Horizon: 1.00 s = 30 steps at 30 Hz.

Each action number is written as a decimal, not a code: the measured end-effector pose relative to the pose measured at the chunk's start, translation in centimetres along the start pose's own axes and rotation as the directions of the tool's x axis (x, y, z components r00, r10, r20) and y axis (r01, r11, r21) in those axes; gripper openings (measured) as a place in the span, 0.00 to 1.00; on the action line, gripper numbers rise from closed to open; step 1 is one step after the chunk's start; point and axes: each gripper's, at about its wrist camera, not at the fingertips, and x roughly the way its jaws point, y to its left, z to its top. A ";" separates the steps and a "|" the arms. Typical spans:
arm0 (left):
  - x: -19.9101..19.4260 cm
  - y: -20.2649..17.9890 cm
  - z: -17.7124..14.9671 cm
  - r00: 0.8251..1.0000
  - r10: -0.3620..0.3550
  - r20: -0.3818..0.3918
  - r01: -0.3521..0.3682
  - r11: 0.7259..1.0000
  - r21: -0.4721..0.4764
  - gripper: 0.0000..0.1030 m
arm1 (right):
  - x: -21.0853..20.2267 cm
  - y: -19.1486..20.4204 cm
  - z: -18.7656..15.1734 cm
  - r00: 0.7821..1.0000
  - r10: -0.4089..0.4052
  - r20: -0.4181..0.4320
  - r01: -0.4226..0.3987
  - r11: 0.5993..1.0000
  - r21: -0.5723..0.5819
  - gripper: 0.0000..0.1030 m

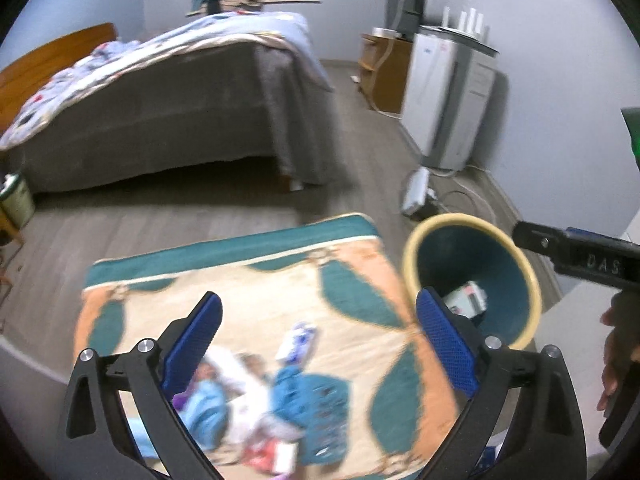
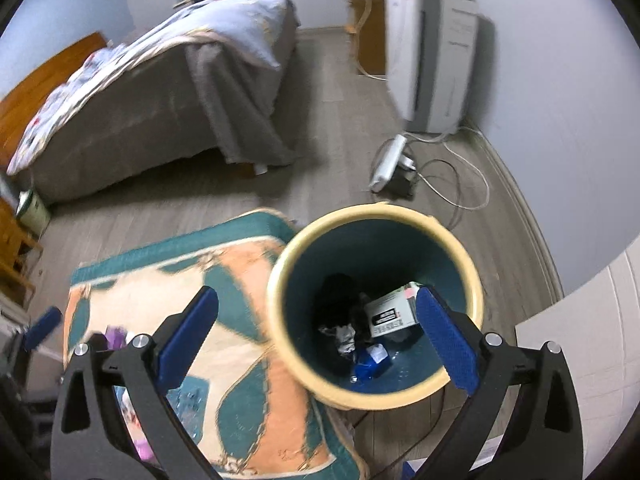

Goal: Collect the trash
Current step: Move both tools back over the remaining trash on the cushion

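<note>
A teal bin with a cream rim (image 2: 280, 284) stands on the floor at the rug's right edge; it also shows in the left wrist view (image 1: 412, 256). Inside lie a white box (image 2: 390, 312), a blue wrapper (image 2: 370, 362) and dark scraps. My right gripper (image 2: 318, 336) is open and empty above the bin. My left gripper (image 1: 318, 340) is open and empty above a pile of wrappers (image 1: 256, 392) on the patterned rug (image 1: 360, 272). The right gripper's body (image 1: 580, 256) shows at the right of the left wrist view.
A bed with a grey skirt (image 1: 160, 112) stands behind the rug. A white appliance (image 1: 444, 92) stands by the right wall, with a power strip and cables (image 2: 388, 164) on the floor. A small green pail (image 1: 16, 200) sits far left.
</note>
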 end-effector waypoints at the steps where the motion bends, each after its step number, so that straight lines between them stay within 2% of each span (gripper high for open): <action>1: -0.6 0.8 -0.2 1.000 0.014 0.004 -0.014 1.000 -0.007 0.94 | -0.2 0.8 -0.1 1.000 0.001 0.004 -0.001 1.000 -0.021 0.94; 5: -2.6 3.9 -1.0 0.999 0.053 0.007 -0.053 0.997 -0.058 0.94 | -1.1 4.3 -0.8 1.000 0.017 0.012 -0.016 0.994 -0.108 0.94; 12: -6.1 8.4 -3.0 0.992 0.123 0.016 -0.121 0.988 -0.093 0.94 | -2.2 9.0 -1.9 0.997 0.072 0.012 -0.069 0.981 -0.180 0.94; 17: -7.8 11.8 -4.7 0.990 0.137 0.012 -0.134 0.979 -0.154 0.94 | -2.4 11.7 -3.0 0.997 0.079 0.004 -0.076 0.971 -0.227 0.94; 23: -8.6 14.6 -6.4 0.985 0.173 -0.004 -0.171 0.970 -0.175 0.94 | -2.2 14.1 -4.4 0.997 0.079 -0.011 -0.080 0.966 -0.246 0.94; 30: -8.7 16.9 -7.9 0.987 0.162 -0.012 -0.161 0.966 -0.203 0.94 | -1.4 16.9 -5.9 0.998 0.057 -0.020 -0.061 0.946 -0.319 0.94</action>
